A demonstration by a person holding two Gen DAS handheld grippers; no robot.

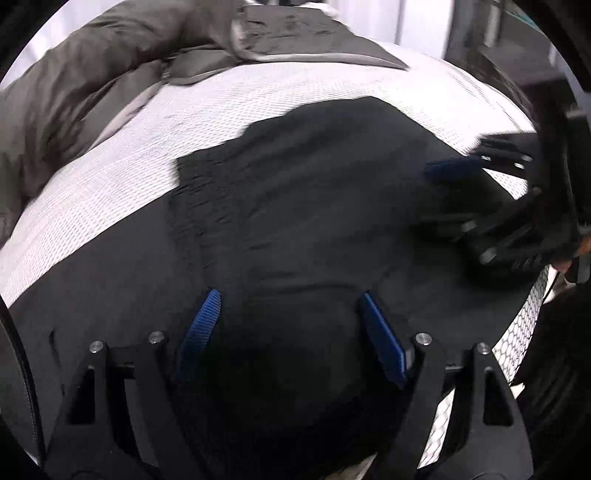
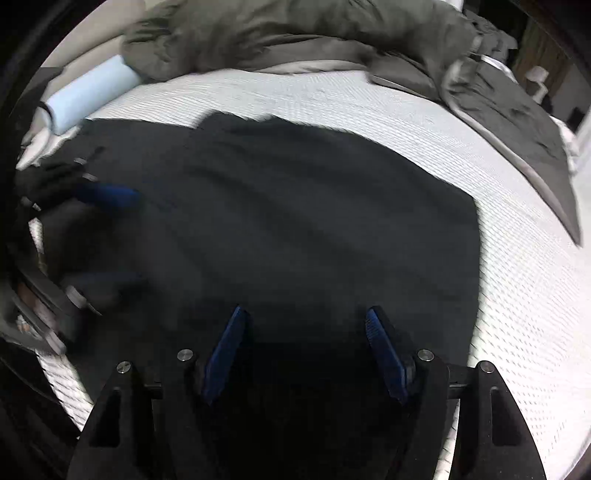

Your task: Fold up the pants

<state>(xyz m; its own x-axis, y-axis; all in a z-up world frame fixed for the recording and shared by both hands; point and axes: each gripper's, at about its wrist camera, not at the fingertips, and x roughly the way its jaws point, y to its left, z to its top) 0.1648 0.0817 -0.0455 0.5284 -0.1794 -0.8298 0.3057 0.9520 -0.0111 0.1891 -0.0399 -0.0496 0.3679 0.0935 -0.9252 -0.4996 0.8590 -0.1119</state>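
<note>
Nearest to me, my left gripper (image 1: 288,299) points down over the black pants (image 1: 303,206), its blue pads (image 1: 201,328) spread wide with nothing pinched between them; only dark cloth lies below the gap. My right gripper (image 2: 306,314) hangs the same way over the same garment, its jaws apart and its blue pads (image 2: 225,350) clear of the fabric as far as I can tell. The pants (image 2: 295,221) lie spread flat on the white, textured mattress cover (image 2: 517,295), filling the middle of both views, with soft ripples across the cloth and a gathered band along one edge in the left wrist view. From the left wrist I see my right gripper at the right edge, blurred, just over the pants' far side; from the right wrist the left one shows at the left edge, also blurred. Beyond the pants the cover (image 1: 110,177) runs bare, then a rumpled grey-brown duvet (image 2: 295,33) is heaped along the far side, with a pale blue roll (image 2: 88,96) lying beside it.
</note>
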